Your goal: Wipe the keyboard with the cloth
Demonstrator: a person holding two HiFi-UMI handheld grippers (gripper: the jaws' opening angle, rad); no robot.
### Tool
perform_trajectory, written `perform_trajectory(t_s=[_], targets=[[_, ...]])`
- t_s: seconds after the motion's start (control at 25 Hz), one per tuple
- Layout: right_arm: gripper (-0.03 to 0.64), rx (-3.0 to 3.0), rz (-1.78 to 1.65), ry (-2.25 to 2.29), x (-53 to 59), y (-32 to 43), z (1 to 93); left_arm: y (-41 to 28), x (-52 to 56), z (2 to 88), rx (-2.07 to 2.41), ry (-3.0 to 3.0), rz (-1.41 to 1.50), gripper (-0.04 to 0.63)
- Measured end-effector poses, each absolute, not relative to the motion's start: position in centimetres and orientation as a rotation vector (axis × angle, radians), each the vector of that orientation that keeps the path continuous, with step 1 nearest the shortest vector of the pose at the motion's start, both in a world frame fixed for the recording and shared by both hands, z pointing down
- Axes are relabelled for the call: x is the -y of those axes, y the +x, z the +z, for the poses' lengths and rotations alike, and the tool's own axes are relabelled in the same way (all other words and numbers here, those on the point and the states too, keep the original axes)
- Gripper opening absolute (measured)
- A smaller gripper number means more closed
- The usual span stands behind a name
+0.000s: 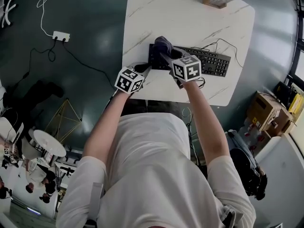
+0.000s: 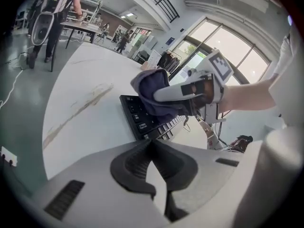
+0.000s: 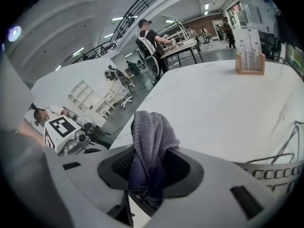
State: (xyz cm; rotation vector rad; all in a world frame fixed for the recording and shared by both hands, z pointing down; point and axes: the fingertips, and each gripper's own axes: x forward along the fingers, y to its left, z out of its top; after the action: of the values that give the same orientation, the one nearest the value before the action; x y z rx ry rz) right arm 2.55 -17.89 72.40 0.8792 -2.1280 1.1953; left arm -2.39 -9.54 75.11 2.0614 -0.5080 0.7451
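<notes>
A black keyboard (image 1: 204, 61) lies near the front edge of the white marble table (image 1: 180, 13). My right gripper (image 1: 164, 54) is shut on a dark grey-purple cloth (image 1: 163, 44) and holds it over the keyboard's left end. In the right gripper view the cloth (image 3: 149, 137) bunches up between the jaws, and a strip of keys (image 3: 275, 172) shows at the lower right. My left gripper (image 1: 146, 69) sits at the keyboard's left front corner with its jaws shut on nothing. In the left gripper view the cloth (image 2: 154, 94) rests against the keyboard (image 2: 140, 118).
A small wooden card holder (image 1: 214, 0) stands at the table's far edge. The keyboard's cable (image 1: 218, 44) loops behind it. A power strip (image 1: 61, 36) and cords lie on the floor to the left. Cardboard boxes (image 1: 266, 110) sit to the right. People and desks show in the background.
</notes>
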Motion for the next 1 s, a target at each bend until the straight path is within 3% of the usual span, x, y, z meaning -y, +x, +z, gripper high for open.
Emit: perform_trajectory(t_s=[1.0], targets=[[0.152, 1.908, 1.187, 1.467, 15.8, 30.6, 72.9, -2.6, 9.7, 75.5, 0.613, 2.026, 0.828, 0.008]])
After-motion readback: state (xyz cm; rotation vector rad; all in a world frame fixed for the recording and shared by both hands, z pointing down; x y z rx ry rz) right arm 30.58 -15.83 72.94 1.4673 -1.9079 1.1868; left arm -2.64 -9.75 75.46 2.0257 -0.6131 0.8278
